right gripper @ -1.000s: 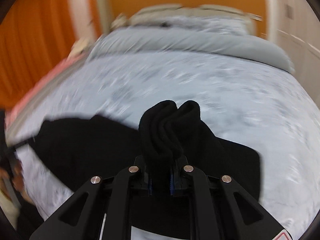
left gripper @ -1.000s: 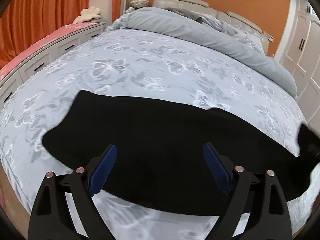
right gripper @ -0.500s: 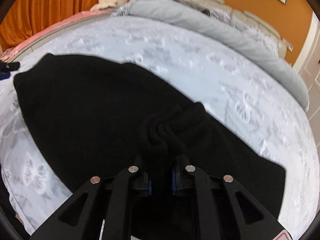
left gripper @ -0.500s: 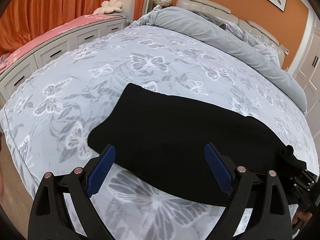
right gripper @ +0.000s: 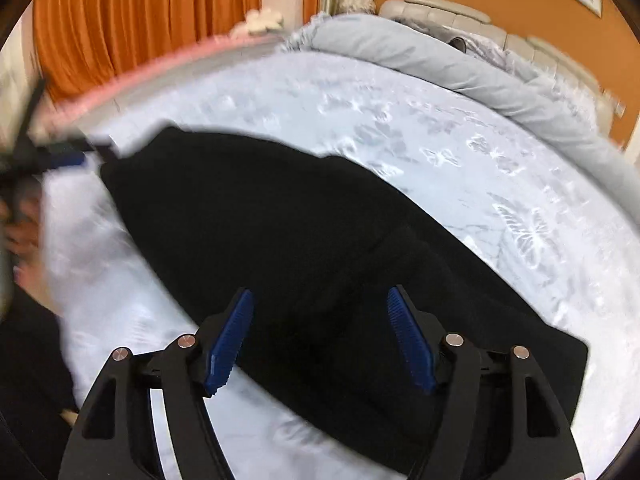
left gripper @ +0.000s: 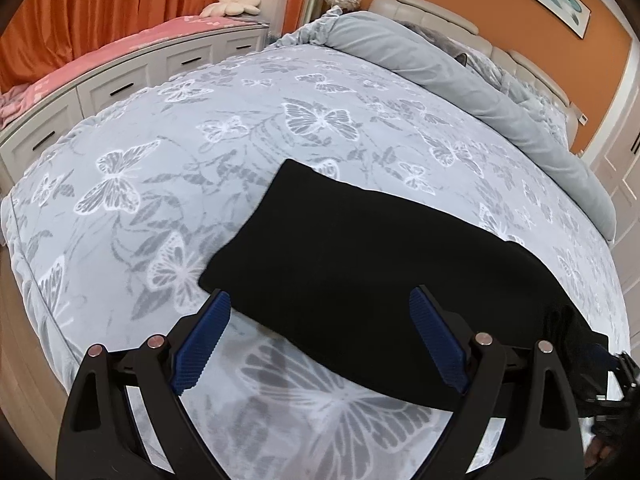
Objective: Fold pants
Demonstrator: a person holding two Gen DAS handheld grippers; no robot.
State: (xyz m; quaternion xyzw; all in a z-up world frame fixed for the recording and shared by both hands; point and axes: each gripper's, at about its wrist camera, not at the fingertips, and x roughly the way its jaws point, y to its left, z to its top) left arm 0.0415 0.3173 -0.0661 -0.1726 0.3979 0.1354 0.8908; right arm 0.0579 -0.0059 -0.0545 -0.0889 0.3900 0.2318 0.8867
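The black pants [left gripper: 352, 264] lie folded into a long strip on the butterfly-print bed cover [left gripper: 168, 168]. They also show in the right wrist view [right gripper: 288, 248]. My left gripper [left gripper: 320, 312] is open and empty, hovering over the strip's near left edge. My right gripper [right gripper: 320, 320] is open and empty above the right part of the pants; it also appears at the right edge of the left wrist view [left gripper: 592, 364]. The left gripper shows blurred at the left of the right wrist view [right gripper: 60, 156].
A rolled grey duvet [left gripper: 440, 64] and the headboard [left gripper: 432, 12] lie at the far end of the bed. White drawers [left gripper: 120, 84] with a pink pad stand to the left, before orange curtains [left gripper: 100, 4]. The bed edge [left gripper: 36, 280] drops off at near left.
My right gripper has opened and let go of the bunched pants end, which now lies flat. The left gripper has shifted, with the pants strip now lying further right in its view.
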